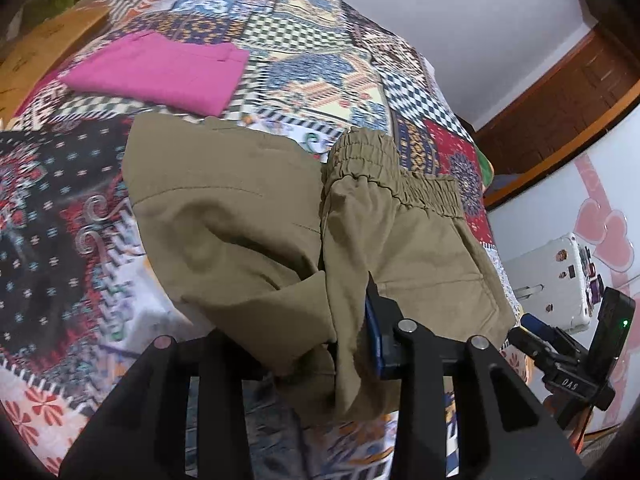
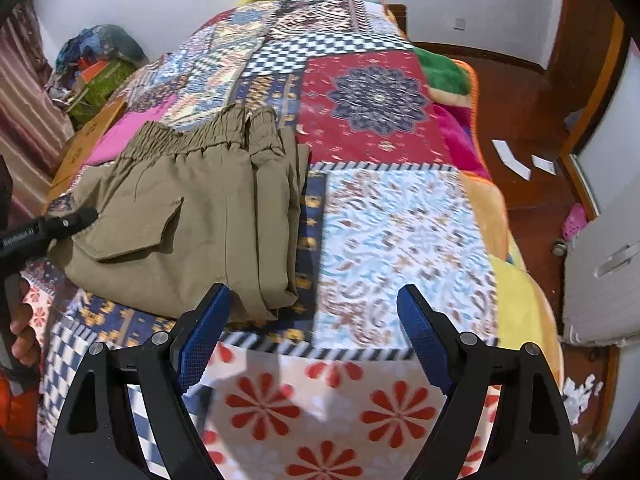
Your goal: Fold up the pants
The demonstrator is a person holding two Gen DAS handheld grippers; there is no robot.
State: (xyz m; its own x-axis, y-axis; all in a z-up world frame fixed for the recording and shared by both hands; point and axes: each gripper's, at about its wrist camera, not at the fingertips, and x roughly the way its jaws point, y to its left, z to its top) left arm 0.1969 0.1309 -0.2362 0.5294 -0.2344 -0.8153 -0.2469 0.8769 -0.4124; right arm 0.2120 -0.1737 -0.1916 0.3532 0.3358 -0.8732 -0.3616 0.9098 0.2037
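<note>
Khaki pants with an elastic waistband lie folded on the patchwork bedspread. Their near part is bunched and lifted over my left gripper. That gripper is shut on the cloth; one blue pad shows and the other finger is hidden under the fabric. In the right wrist view the khaki pants sit left of centre, with a flap pocket facing up. My right gripper hovers open over the bedspread, just right of the pants' near corner, with nothing between its fingers.
A folded pink garment lies further back on the bed. Cardboard boxes and clutter stand beyond the bed's left side. On the right are wooden floor, a white cabinet and a white case. A hand shows at the left edge.
</note>
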